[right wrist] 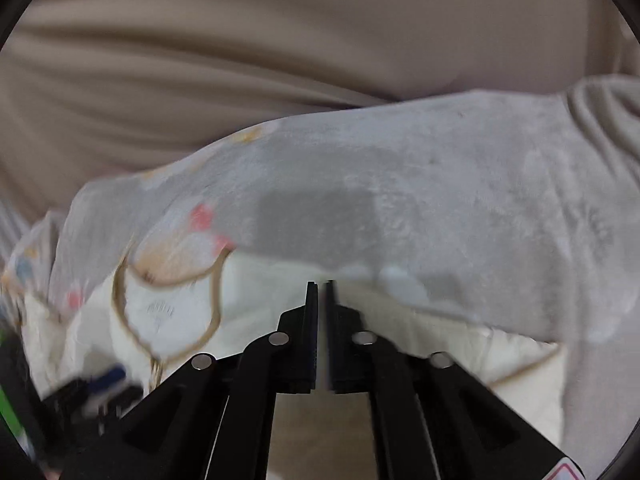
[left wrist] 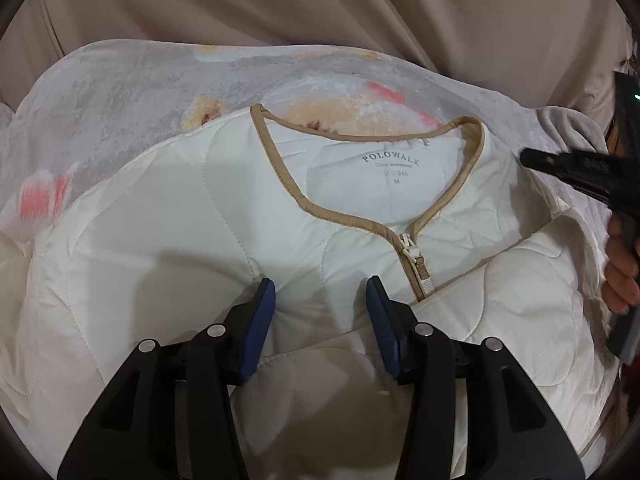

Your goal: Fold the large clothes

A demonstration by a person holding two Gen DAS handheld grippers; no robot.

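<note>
Cream quilted jacket (left wrist: 168, 216) with tan binding round the neck lies spread on a pale plush blanket (left wrist: 120, 92) printed with pink and orange patches, its front up and its collar at the far side. A printed label shows inside the neck opening, and the zip pull (left wrist: 416, 264) sits near the top of the closed front. One part of the jacket is folded over onto the front at the lower right, its edge running up to the zip.

The left gripper (left wrist: 320, 292) hangs just above the jacket's chest, a little short of the zip, its blue-padded jaws parted with only flat fabric showing between them; they grip nothing.

The right gripper (right wrist: 322, 286) has its black jaws drawn almost together with a thin slit left and nothing in it. In the left wrist view it reaches in from the right edge, its tip near the jacket's shoulder beside the collar, with the person's hand (left wrist: 622, 276) around its handle. In its own blurred view the jacket's edge and the blanket lie beyond its tips.

Beige draped fabric (left wrist: 320, 8) fills the background behind the blanket.
</note>
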